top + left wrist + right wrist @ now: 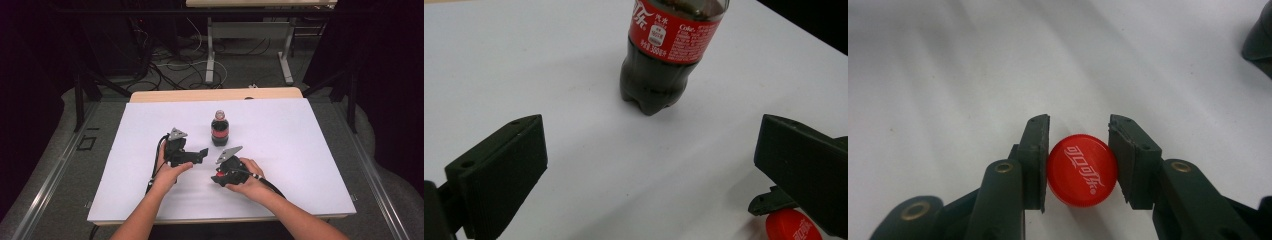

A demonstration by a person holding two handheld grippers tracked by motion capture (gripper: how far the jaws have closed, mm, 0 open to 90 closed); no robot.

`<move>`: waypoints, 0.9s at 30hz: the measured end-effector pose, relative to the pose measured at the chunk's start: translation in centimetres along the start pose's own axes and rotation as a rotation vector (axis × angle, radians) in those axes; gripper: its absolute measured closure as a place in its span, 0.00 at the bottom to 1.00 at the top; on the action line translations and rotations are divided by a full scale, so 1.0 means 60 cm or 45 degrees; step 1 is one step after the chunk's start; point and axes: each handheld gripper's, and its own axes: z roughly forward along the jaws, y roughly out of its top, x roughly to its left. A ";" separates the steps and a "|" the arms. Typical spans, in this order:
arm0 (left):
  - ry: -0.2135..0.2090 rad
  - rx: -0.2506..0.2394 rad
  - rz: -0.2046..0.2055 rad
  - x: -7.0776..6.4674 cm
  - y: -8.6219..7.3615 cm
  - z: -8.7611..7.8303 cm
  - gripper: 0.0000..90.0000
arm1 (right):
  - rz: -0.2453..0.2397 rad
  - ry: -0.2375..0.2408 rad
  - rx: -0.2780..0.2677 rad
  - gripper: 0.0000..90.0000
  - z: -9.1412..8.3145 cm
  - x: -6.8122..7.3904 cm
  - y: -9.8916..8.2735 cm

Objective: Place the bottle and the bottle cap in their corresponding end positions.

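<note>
A small cola bottle (219,129) with a red label stands upright near the middle of the white sheet (300,150). My left gripper (200,154) lies low to the bottle's left front, open. In the left gripper view its jaws (654,170) stand wide apart with nothing between them, and the bottle (664,55) is just ahead. My right gripper (218,177) is down at the sheet in front of the bottle, shut on a red bottle cap (1082,170). That cap (791,226) also peeks in at the lower right of the left gripper view.
The sheet covers a wooden table whose far edge (215,94) shows behind the bottle. Beyond it are another table's legs (210,55) and cables on the floor. A dark part of the other gripper (1260,40) sits at the top right of the right gripper view.
</note>
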 end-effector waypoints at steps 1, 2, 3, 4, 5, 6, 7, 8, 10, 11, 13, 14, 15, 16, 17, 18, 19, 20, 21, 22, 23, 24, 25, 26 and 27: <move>-0.001 -0.010 -0.001 0.001 0.000 0.000 0.01 | -0.005 -0.006 -0.004 0.68 0.000 0.000 0.000; -0.002 -0.002 -0.011 0.001 0.000 -0.002 0.01 | -0.006 -0.011 -0.006 0.68 0.000 0.000 0.000; 0.001 -0.003 -0.007 0.002 0.000 -0.002 0.01 | -0.008 -0.016 -0.008 0.68 0.000 -0.002 0.000; 0.003 -0.006 -0.005 0.001 -0.001 -0.003 0.01 | -0.015 -0.018 -0.015 0.68 0.002 -0.005 0.001; 0.002 -0.007 -0.004 0.001 -0.001 -0.003 0.01 | 0.004 -0.013 -0.010 0.68 0.003 -0.006 0.001; 0.002 0.005 0.002 0.002 -0.002 -0.004 0.01 | 0.001 -0.012 -0.010 0.68 0.005 -0.010 0.001; 0.007 -0.005 -0.002 0.002 -0.003 -0.004 0.01 | 0.016 -0.017 -0.006 0.68 0.006 -0.011 0.001; 0.005 -0.006 -0.006 0.002 -0.005 -0.003 0.01 | 0.020 -0.025 -0.007 0.68 0.007 -0.014 0.001; 0.011 0.001 0.004 0.004 -0.006 -0.004 0.01 | 0.031 -0.025 -0.006 0.68 0.010 -0.017 0.001; 0.012 0.006 -0.007 0.004 -0.007 -0.004 0.01 | 0.027 -0.019 -0.004 0.68 0.012 -0.019 0.001; 0.011 0.003 -0.009 0.006 -0.007 -0.005 0.01 | 0.031 -0.022 0.002 0.67 0.014 -0.020 0.001; 0.012 -0.002 -0.013 0.006 -0.008 -0.005 0.01 | 0.021 -0.022 -0.002 0.66 0.015 -0.022 0.001; 0.012 0.001 -0.014 0.006 -0.007 -0.006 0.01 | 0.047 -0.029 -0.002 0.61 0.015 -0.021 0.001; 0.011 -0.004 -0.013 0.007 -0.007 -0.006 0.01 | 0.050 -0.026 -0.009 0.56 0.016 -0.022 0.001; 0.013 0.003 -0.016 0.007 -0.007 -0.007 0.01 | 0.056 -0.026 -0.019 0.52 0.016 -0.022 0.002; 0.013 0.005 -0.015 0.007 -0.007 -0.008 0.01 | 0.063 -0.020 -0.033 0.47 0.014 -0.024 0.002; 0.012 0.005 -0.013 0.007 -0.008 -0.009 0.01 | 0.068 -0.025 -0.050 0.42 0.014 -0.024 0.003; 0.013 0.009 -0.012 0.007 -0.008 -0.010 0.01 | 0.056 -0.019 -0.059 0.39 0.011 -0.025 0.004; 0.013 0.001 -0.020 0.007 -0.008 -0.010 0.01 | 0.024 -0.013 -0.076 0.38 0.009 -0.027 0.005; 0.014 0.003 -0.016 0.007 -0.009 -0.013 0.01 | 0.044 -0.038 -0.102 0.36 0.005 -0.024 0.006; 0.016 0.001 -0.010 0.009 -0.009 -0.014 0.01 | 0.003 -0.030 -0.109 0.33 -0.001 -0.027 0.008; 0.012 0.004 -0.024 0.009 -0.009 -0.016 0.01 | -0.009 -0.037 -0.131 0.32 -0.006 -0.028 0.009; 0.017 0.002 -0.021 0.010 -0.010 -0.018 0.01 | 0.009 -0.047 -0.143 0.31 -0.012 -0.028 0.010; 0.027 0.012 -0.018 0.011 -0.009 -0.020 0.01 | -0.004 -0.067 -0.172 0.30 -0.016 -0.030 0.011; 0.035 0.011 -0.028 0.010 -0.010 -0.022 0.01 | -0.004 -0.111 -0.181 0.27 -0.023 -0.031 0.011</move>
